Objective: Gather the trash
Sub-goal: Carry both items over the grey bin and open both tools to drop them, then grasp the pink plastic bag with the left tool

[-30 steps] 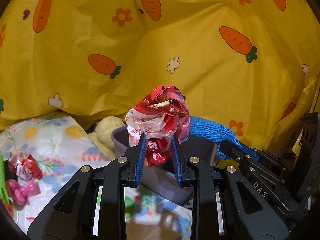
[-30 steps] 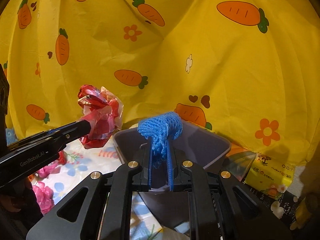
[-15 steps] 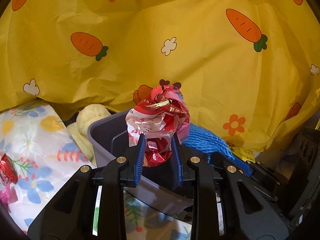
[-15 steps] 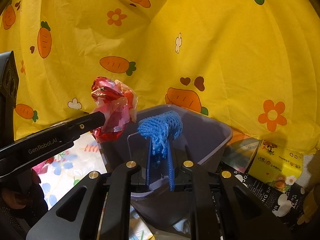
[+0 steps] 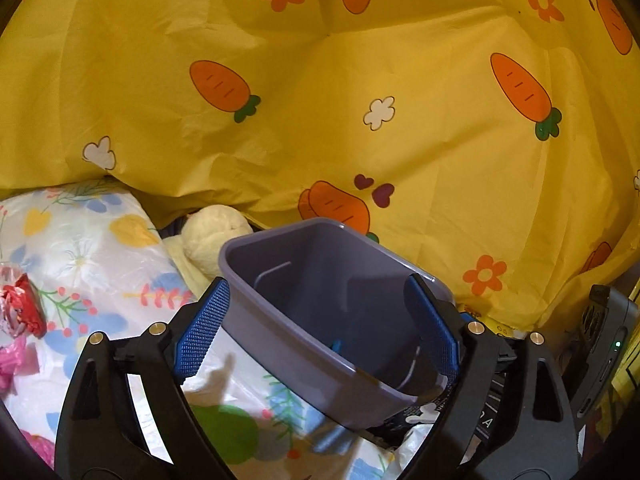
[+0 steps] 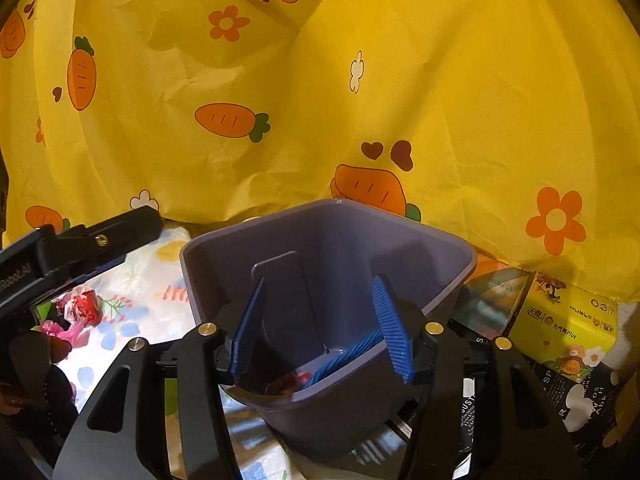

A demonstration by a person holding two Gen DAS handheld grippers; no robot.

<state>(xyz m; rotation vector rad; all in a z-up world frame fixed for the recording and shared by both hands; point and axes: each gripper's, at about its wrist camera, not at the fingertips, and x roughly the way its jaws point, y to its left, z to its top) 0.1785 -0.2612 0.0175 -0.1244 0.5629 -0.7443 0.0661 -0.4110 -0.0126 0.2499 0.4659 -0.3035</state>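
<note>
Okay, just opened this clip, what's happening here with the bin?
A person is collecting trash with two handheld tongs. Both the left tongs and the right tongs have just been opening over the grey bin and now hold nothing. Blue netting and a red wrapper lie at the bin's bottom. More crumpled red trash and pink trash lie on the floral sheet beside it.

1. Your left tool [image 5: 318, 326] has black angular arms, brass-coloured screws and blue textured pads [image 5: 202, 328].
2. Your right tool [image 6: 322, 326] matches it, with ridged blue pads [image 6: 394, 330].
3. White lettering marks the left tool's black side.
</note>
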